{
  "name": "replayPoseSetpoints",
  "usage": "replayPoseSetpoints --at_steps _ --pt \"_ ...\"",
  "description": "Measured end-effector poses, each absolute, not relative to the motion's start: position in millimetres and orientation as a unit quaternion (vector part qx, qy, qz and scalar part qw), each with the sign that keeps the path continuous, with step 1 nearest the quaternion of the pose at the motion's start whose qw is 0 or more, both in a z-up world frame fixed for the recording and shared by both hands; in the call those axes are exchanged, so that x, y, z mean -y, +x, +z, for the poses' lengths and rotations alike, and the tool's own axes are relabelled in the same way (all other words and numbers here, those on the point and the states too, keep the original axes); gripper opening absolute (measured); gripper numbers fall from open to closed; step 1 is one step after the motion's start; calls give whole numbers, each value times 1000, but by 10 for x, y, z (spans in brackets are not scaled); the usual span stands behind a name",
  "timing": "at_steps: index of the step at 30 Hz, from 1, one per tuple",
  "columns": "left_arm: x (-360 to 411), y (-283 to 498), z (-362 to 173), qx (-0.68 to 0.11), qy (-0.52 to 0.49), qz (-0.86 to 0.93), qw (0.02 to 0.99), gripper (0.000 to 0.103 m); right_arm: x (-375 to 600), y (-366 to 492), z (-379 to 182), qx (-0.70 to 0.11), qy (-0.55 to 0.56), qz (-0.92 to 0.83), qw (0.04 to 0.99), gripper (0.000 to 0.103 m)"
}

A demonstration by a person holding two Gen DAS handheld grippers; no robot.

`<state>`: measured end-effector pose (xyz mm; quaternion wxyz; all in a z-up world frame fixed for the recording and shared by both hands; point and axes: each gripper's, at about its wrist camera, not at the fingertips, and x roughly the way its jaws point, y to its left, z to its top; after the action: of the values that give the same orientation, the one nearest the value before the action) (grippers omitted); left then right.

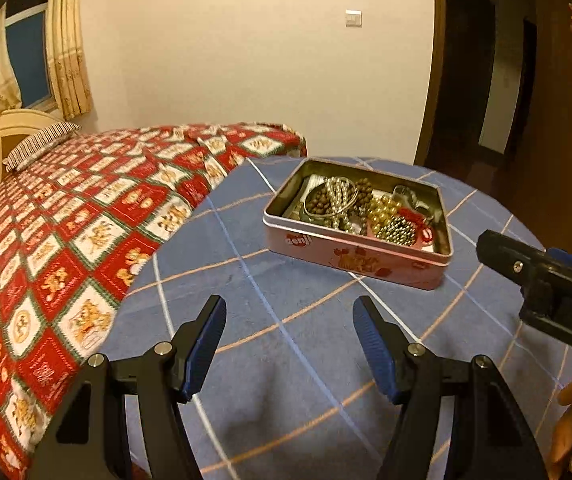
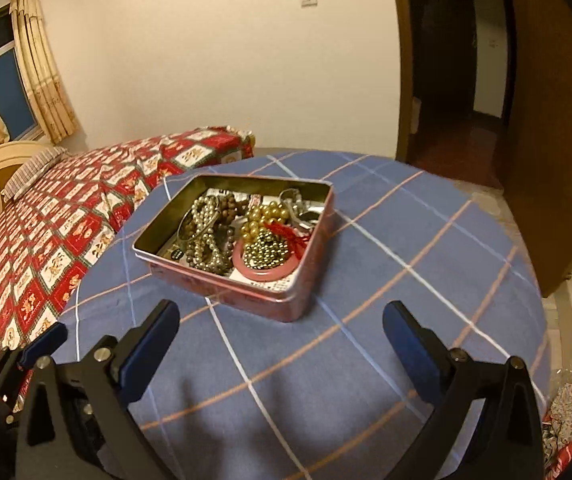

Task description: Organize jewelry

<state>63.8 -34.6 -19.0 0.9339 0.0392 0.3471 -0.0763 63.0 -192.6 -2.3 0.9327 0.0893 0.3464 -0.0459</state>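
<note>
Left wrist: left tool (image 1: 290,344) gapes empty above the surface (image 1: 245,280); all jewelry (image 1: 362,210) lies jumbled inside the tin (image 1: 356,258).

Right wrist: right tool (image 2: 281,344) spread wide, empty. Nothing sorted yet, apparently.

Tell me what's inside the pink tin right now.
The pink tin holds silver beads, brown beads, gold beads, a red tassel and a pink bangle. Anything beneath the pile is hidden.
</note>
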Motion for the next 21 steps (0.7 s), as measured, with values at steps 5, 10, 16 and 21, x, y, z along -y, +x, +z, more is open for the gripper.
replayPoseSetpoints --at_steps 5,10,16,21 --pt "311 406 -36 -326 35 -81 941 66 1837 390 178 -313 76 -55 945 103" --pt "250 210 177 -295 24 -84 952 66 1729 206 334 -288 58 -57 954 103" --pt "108 -9 426 -254 1 -86 963 75 1576 -61 615 -237 40 -64 969 103" --pt "-7 -151 612 -219 -8 -80 972 77 1441 -227 799 -202 27 -65 977 103"
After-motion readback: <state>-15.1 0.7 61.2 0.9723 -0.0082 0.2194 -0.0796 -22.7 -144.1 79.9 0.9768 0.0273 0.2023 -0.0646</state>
